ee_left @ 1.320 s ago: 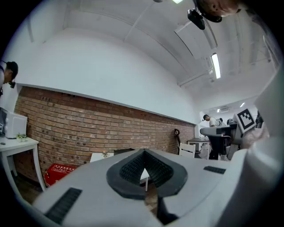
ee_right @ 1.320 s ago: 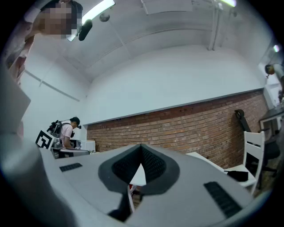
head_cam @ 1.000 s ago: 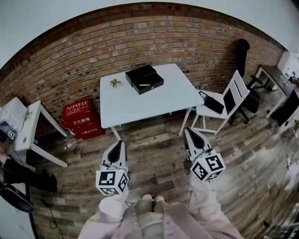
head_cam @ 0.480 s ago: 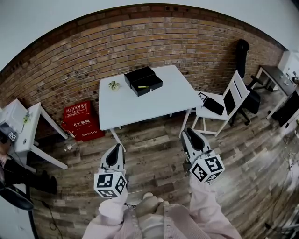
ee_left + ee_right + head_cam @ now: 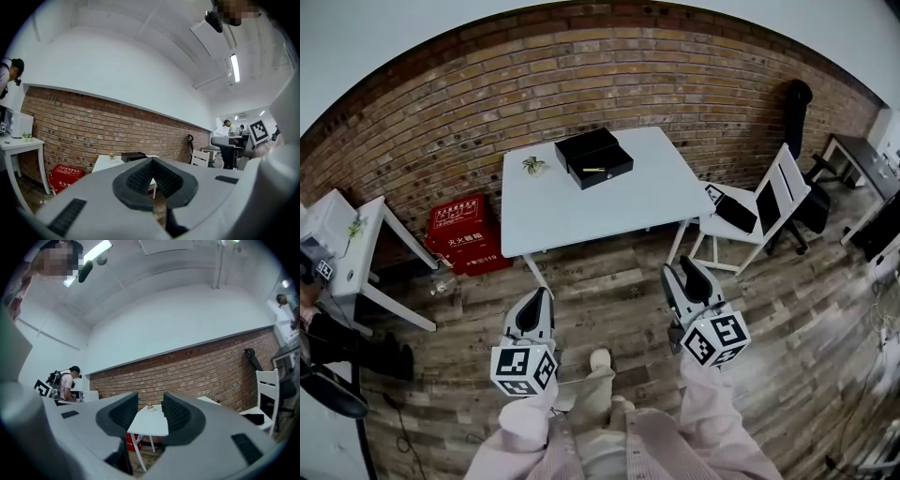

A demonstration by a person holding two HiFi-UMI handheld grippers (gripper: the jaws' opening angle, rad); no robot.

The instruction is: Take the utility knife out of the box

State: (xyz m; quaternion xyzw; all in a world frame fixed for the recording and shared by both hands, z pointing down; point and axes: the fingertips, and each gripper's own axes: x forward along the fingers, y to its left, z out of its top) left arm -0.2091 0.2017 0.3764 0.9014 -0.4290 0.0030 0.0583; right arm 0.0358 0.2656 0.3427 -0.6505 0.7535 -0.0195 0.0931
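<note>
Head view, upper centre: the utility knife [image 5: 592, 170], a slim yellowish sliver, lies in the open black box [image 5: 611, 164] on the white table [image 5: 581, 216]. Left gripper [image 5: 536, 298] has its jaws together, empty. Right gripper [image 5: 682, 272] has jaws that have just been opening, with nothing between them.

Presumed utility knife [image 5: 592, 170]: yellowish sliver in black box [image 5: 610, 176], too small.

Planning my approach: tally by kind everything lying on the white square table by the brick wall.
Open black rectangular box: 1
Yellowish utility knife inside that box: 1
Small green plant sprig: 1
Total: 3
</note>
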